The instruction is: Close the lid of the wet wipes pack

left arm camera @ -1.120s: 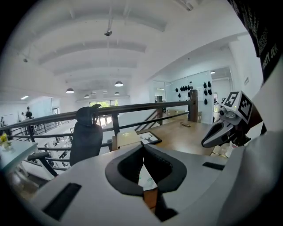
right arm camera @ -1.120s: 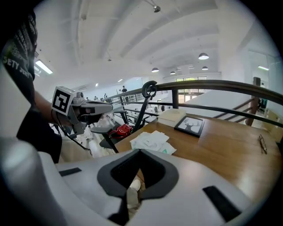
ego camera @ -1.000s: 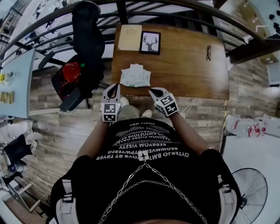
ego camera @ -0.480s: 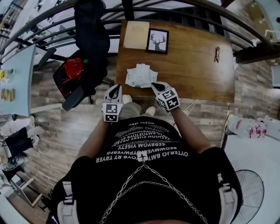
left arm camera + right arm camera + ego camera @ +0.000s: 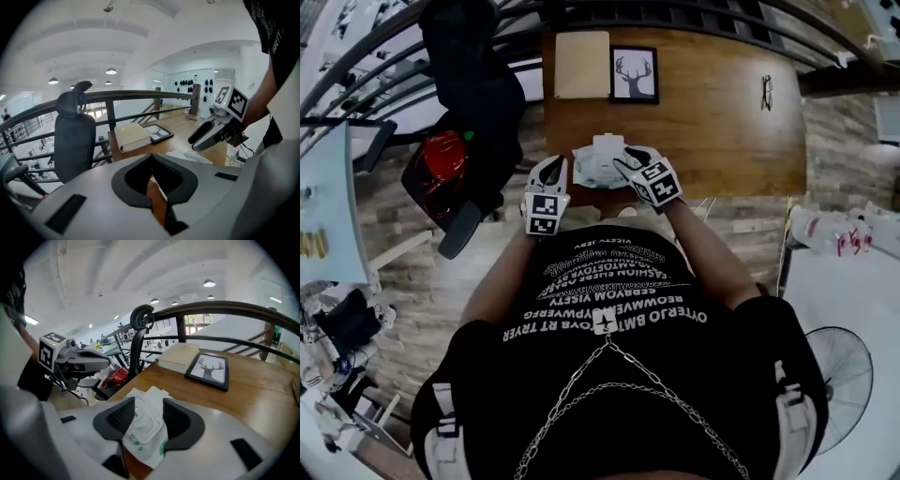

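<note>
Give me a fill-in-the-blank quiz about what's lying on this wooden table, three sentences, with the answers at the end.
1. The framed picture on the wooden table shows the head of a ___ with antlers.
2. In the head view, the cream book lies just to the ___ of that picture.
3. The wet wipes pack, near the table edge closest to the person, is mostly ___ in colour.

Missing words: deer; left; white.

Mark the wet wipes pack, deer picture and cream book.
wet wipes pack [image 5: 146, 424], right gripper view, on its lid.
deer picture [image 5: 209, 370], right gripper view, on the print's middle.
cream book [image 5: 179, 355], right gripper view, on its top cover.
</note>
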Demonstrator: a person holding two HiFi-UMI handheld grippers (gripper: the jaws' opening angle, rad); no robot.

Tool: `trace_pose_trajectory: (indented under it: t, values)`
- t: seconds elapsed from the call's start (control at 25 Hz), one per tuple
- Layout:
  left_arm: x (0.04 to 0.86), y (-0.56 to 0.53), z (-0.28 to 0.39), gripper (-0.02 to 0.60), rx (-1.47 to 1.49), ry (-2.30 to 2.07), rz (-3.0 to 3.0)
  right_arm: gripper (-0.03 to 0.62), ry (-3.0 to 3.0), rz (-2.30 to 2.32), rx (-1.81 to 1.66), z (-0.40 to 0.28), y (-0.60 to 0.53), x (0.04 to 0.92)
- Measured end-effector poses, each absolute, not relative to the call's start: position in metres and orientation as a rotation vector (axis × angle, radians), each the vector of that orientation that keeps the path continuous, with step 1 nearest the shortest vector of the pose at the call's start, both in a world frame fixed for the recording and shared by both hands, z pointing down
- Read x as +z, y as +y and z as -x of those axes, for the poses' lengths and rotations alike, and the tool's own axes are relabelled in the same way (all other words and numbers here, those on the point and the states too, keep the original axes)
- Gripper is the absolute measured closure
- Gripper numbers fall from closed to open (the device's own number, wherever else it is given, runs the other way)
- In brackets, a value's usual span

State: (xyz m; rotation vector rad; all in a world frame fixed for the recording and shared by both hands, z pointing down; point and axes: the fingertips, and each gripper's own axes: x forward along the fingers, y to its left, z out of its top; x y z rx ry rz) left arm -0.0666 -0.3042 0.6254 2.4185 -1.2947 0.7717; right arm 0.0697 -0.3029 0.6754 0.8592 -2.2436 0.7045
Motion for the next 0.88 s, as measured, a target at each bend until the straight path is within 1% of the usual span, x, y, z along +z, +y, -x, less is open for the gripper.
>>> trace_pose_trajectory:
  t: [0.04, 0.08, 0.2, 0.48, 0.64, 0.88]
  values:
    - [0.630, -0.307, 0.061, 0.554, 0.784, -1.246, -2.432, 0.373, -2.221, -0.856, 0.733, -0.069, -0.307, 0.683]
    - [0.635, -0.309, 0.055, 0.554, 0.800, -1.198, -2.450, 0.342, -2.197, -0.858, 0.757, -0.069, -0.312, 0.691]
    - [0.645, -0.313, 0.042, 0.554, 0.847, -1.074, -2.516, 0.310, -2.138, -0.862, 0.803, -0.069, -0.328, 0.714]
    - [0.659, -0.315, 0.046, 0.554, 0.872, -1.012, -2.498, 0.303, -2.050, -0.830, 0.862, -0.071, -0.341, 0.753]
    - [0.653, -0.312, 0.048, 0.554, 0.887, -1.043, -2.498, 0.303, -2.071, -0.784, 0.939, -0.066, -0.339, 0.754]
    - [0.639, -0.313, 0.051, 0.554, 0.870, -1.150, -2.517, 0.334, -2.138, -0.673, 0.823, -0.061, -0.335, 0.738]
